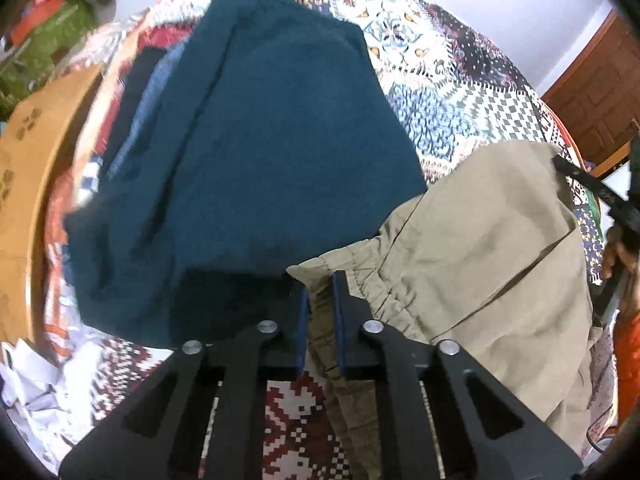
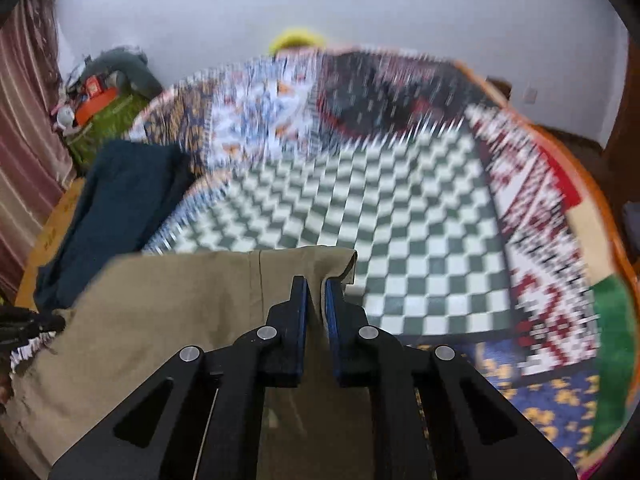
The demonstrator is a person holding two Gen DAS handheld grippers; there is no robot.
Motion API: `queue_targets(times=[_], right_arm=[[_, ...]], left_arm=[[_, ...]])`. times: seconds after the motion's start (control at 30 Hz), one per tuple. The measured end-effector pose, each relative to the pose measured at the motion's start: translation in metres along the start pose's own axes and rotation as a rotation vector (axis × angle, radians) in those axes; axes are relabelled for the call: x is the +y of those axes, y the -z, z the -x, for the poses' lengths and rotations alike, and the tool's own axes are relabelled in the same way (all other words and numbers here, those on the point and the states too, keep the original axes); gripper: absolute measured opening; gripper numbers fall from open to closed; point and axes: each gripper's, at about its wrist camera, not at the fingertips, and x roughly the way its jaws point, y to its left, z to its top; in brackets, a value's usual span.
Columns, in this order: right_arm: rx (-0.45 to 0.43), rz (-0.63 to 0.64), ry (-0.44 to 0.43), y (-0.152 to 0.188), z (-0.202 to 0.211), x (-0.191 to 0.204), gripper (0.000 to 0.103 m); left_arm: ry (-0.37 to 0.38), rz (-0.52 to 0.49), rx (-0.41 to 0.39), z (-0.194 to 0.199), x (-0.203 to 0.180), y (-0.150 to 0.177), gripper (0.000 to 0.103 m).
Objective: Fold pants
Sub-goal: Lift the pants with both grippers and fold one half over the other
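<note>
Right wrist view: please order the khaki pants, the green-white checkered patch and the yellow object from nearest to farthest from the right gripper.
1. The khaki pants: clamped in the right gripper, spreading to the left.
2. The green-white checkered patch: on the bedspread just ahead, centre.
3. The yellow object: beyond the bed's far edge, near the wall, top centre.

Count, both wrist views.

Hand-held grippers: 2, the left hand-held gripper (image 1: 322,304) and the right hand-held gripper (image 2: 316,304). Each has 2 fingers, and each pair is closed on khaki cloth.

Khaki pants (image 1: 488,248): 1 pair.

Teal folded garments (image 1: 272,152): 1 on top of a stack; at least 2 more layers, blue and dark, show at its left edge. Exact count cannot be read.

Patchwork bedspread (image 2: 400,216): 1.

Cardboard boxes (image 1: 36,152): 1.
</note>
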Motion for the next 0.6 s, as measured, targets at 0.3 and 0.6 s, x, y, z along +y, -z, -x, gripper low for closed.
queue_targets(times=[0.3,0.6], right_arm=[[-0.158,0.011,0.012,-0.032,0.085,0.005,0.008],[-0.262,0.028,0.003,-0.027,0.166,0.018,0.008]], left_arm=[[-0.077,-0.079,-0.211,0.09,-0.033,-0.022,0.004],[-0.096,-0.187,-0.322,0.16,-0.071,-0.007,0.003]])
